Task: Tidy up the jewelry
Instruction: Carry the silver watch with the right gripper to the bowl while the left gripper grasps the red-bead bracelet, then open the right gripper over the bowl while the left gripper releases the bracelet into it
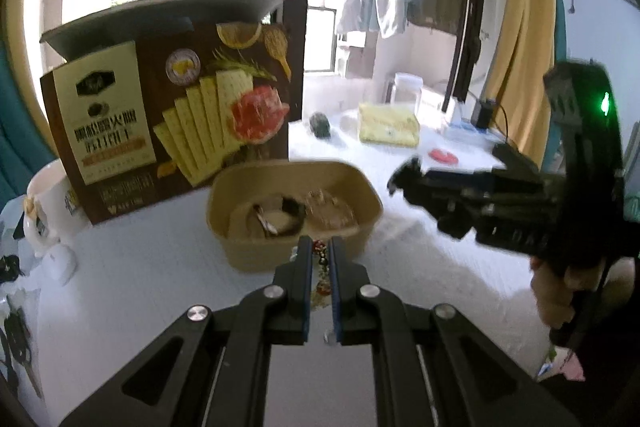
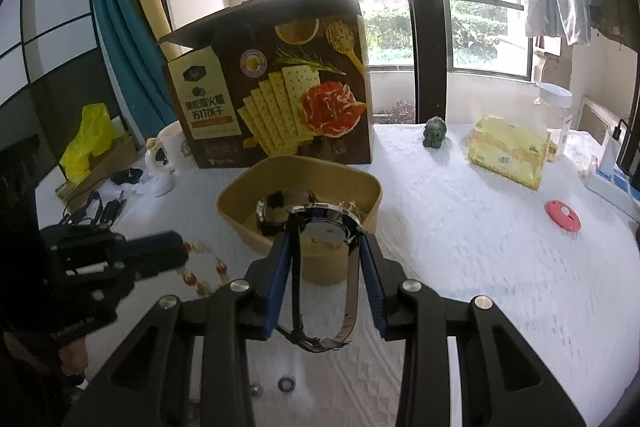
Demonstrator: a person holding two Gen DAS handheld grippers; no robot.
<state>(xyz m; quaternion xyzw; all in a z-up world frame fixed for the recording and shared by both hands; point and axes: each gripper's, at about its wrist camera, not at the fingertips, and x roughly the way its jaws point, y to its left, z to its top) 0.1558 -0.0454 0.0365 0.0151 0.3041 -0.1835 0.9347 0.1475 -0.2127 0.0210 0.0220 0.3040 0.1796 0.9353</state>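
My left gripper (image 1: 321,247) is clamped on a beaded bracelet (image 1: 322,267); the two fingers stand nearly together with the red and pale beads pinched between the blue pads. In the right wrist view the bracelet (image 2: 200,267) hangs from the left gripper (image 2: 182,251) in a loop above the white tablecloth (image 2: 480,267), just left of the tan container (image 2: 240,203).

My right gripper (image 2: 326,227) is clamped on a wristwatch (image 2: 324,227). The fingertips grip the round metal case on opposite sides, and the strap hangs down between the fingers toward the camera. The watch sits over the near rim of the tan container. In the left wrist view the right gripper (image 1: 400,175) appears to the right of the container (image 1: 256,251), blurred.

Inside the container lies a second watch (image 2: 276,211) with a dark strap, and beside it a pale, glittering item (image 1: 328,207) that I cannot identify.

Behind the container stands a cracker box (image 2: 280,87) with its lid flap raised. A white mug (image 2: 172,147) stands left of the box. Right of it are a small green figurine (image 2: 436,133), a yellow package (image 2: 508,151) and a pink disc (image 2: 562,215).
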